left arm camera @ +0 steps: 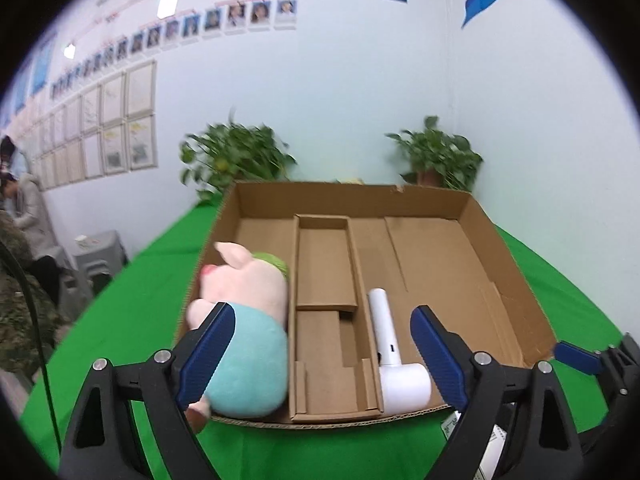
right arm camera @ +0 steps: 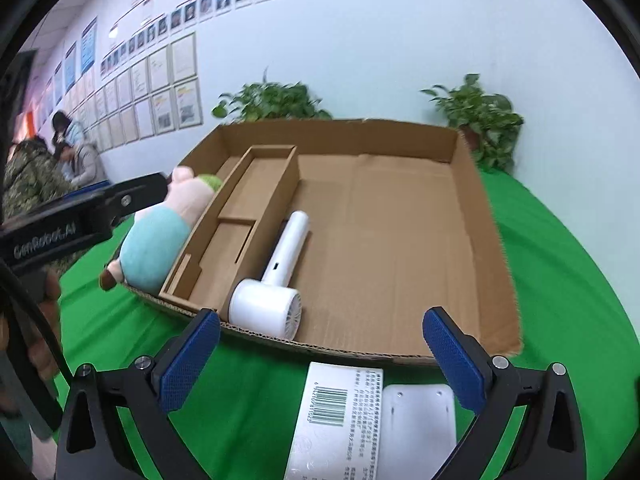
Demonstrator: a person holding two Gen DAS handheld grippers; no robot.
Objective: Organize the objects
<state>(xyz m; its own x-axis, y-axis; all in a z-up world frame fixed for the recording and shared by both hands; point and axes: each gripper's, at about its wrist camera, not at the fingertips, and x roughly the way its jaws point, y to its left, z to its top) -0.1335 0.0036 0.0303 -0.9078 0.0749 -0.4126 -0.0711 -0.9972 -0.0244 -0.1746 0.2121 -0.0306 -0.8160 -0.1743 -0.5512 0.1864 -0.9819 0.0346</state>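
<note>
A shallow cardboard tray [left arm camera: 504,264] [right arm camera: 472,216] lies on the green table. A plush pig [left arm camera: 248,320] [right arm camera: 160,236] lies in its left section. A white hair dryer [left arm camera: 394,360] [right arm camera: 276,284] lies beside a narrow cardboard divider box [left arm camera: 324,280] [right arm camera: 248,216]. My left gripper [left arm camera: 324,356] is open and empty, over the tray's near edge between pig and dryer. My right gripper [right arm camera: 320,356] is open and empty, just before the tray's near edge; it also shows at the right of the left wrist view [left arm camera: 580,356]. A white box with a barcode [right arm camera: 340,416] lies under it.
Two potted plants [left arm camera: 236,156] [left arm camera: 440,156] stand behind the tray against the wall. Green cloth [right arm camera: 560,280] covers the table around the tray. People sit at the far left [right arm camera: 52,160]. Grey stools [left arm camera: 100,252] stand left of the table.
</note>
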